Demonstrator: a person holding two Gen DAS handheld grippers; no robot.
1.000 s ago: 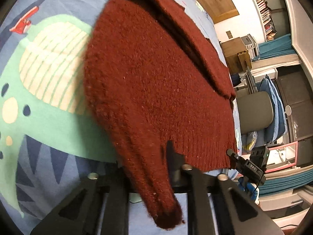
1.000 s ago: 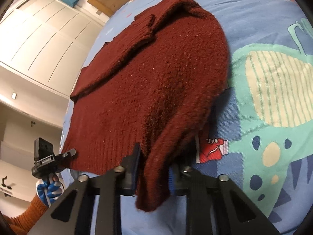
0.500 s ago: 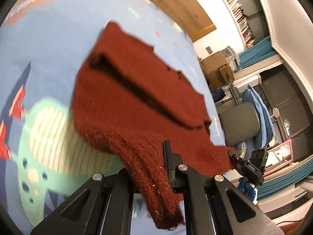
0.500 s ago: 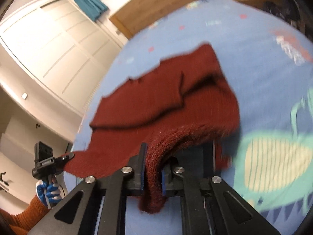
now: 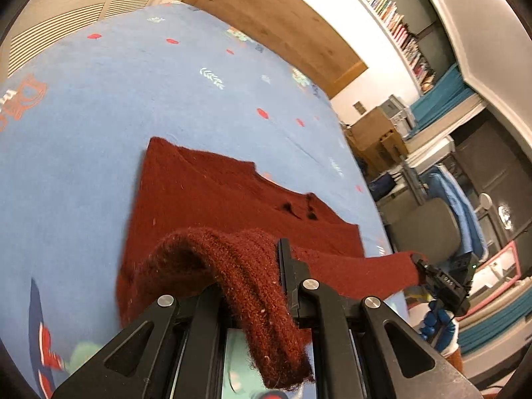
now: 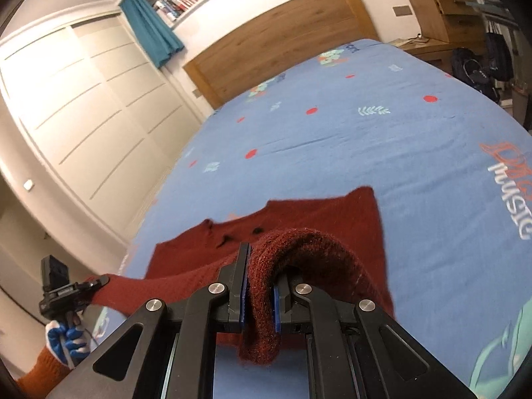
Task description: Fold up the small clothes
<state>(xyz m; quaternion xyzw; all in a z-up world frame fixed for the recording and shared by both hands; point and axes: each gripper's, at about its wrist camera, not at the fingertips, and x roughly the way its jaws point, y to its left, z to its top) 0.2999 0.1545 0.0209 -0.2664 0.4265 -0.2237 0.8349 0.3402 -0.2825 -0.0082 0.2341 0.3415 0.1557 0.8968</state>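
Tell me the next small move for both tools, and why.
Probably carry both tools forward toward the collar edge, then lower. The left tool and right tool each pinch a hem corner of the sweater, lifted off the bed, while the collar half lies flat.

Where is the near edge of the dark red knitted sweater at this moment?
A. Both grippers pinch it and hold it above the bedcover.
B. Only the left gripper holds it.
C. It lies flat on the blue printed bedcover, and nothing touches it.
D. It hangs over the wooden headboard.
A: the left gripper and the right gripper each clamp a fold of the dark red knitted sweater, and its near edge is stretched between them above the blue printed bedcover.
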